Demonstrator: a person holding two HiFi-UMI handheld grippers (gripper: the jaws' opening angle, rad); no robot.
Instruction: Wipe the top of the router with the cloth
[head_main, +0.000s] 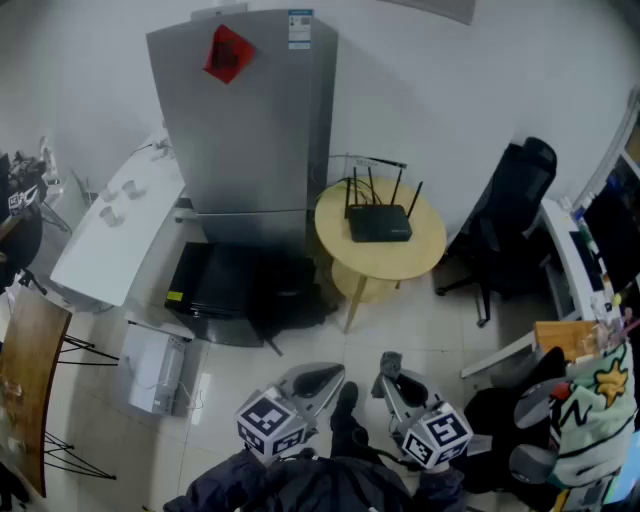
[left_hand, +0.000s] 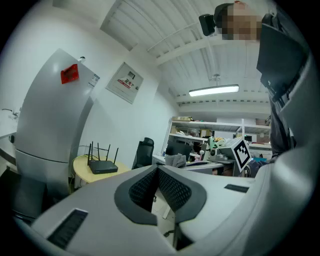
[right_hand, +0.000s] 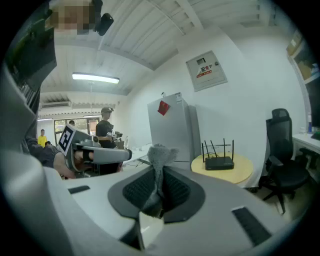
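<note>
Right tongs (right_hand: 158, 176) pinch cloth (right_hand: 161, 154) upright; router (head_main: 379, 222) antennas point up.

Office workroom: black swivel chair (head_main: 514, 205) beside a cluttered desk (head_main: 557, 235), storage shelving (left_hand: 205, 122), refrigerator (head_main: 250, 120), tiled floor (head_main: 400, 335).

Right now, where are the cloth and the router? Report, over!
Left gripper shut, empty. Right gripper shut on cloth. Router on round table, well ahead, untouched. Path looks open.

Black router (head_main: 379, 222); yellow table (head_main: 425, 252); grey cloth (right_hand: 160, 154); silver fridge (head_main: 255, 130).
</note>
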